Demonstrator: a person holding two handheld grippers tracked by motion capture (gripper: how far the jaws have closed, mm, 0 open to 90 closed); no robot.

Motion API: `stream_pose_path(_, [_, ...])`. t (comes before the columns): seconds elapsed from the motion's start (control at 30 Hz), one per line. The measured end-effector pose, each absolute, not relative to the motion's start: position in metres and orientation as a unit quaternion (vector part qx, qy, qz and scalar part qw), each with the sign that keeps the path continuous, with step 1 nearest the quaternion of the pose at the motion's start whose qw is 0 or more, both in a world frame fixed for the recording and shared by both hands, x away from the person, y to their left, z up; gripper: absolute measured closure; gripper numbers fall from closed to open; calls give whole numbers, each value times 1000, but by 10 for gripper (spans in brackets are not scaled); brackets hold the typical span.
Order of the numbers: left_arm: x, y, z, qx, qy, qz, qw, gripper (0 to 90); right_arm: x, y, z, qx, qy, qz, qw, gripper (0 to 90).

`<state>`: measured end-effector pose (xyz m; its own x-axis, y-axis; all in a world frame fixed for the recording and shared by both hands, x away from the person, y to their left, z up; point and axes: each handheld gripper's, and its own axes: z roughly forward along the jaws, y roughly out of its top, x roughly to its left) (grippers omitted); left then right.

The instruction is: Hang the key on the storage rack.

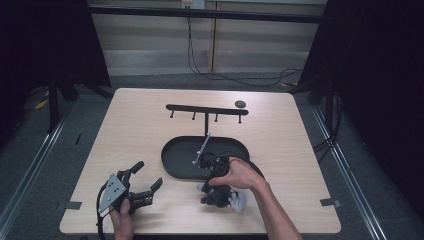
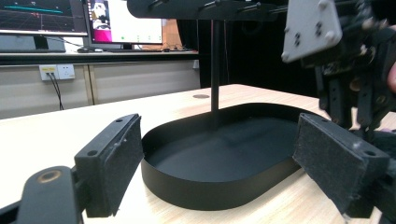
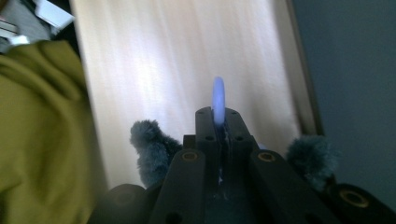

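High view: your light wooden table (image 1: 135, 125) stands on grey carpet, with dark curtains at both sides and a pale panelled wall behind, where black cables hang down. On the table sits a black oval tray (image 1: 175, 152); a thin post rises from it to a black bar with four pegs (image 1: 205, 109), and a small dark disc (image 1: 240, 104) lies near the far right end of the bar. Your left gripper (image 1: 146, 176) rests near the front left edge, jaws spread, nothing between them. Your right gripper (image 1: 216, 199) points down at the table just in front of the tray, over a grey furry toy (image 1: 237, 200).

Left gripper view: the tray wall (image 2: 187, 184) lies just ahead between the spread pads (image 2: 119, 161), and monitors stand on a bench at the room's far side.

Right gripper view: your jaws are pressed together on a pale blue ring (image 3: 218, 100), standing edge-on above the tips, with dark fur (image 3: 152, 147) on both sides.
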<state>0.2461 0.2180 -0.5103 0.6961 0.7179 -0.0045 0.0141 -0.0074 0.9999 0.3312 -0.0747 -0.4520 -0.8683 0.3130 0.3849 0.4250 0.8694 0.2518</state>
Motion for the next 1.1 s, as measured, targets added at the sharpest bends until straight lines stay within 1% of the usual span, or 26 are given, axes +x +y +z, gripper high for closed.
stream_pose_path(0.07, [246, 218, -510, 656, 279, 272, 647, 155, 330, -77, -448, -190, -954, -167, 159, 874])
stream_pose_path(0.27, [246, 218, -510, 656, 279, 272, 646, 155, 328, -82, -438, -194, -954, -166, 158, 875])
stream_pose_path(0.6, [246, 218, -510, 656, 279, 272, 647, 155, 326, -91, -415, -183, -958, -173, 141, 875])
stream_pose_path(0.83, [246, 218, -510, 656, 279, 272, 647, 155, 325, -98, -402, -182, -958, -172, 143, 875])
stream_pose_path(1.1, [246, 218, -510, 656, 279, 272, 647, 155, 325, -101, -387, -182, -958, -177, 131, 875])
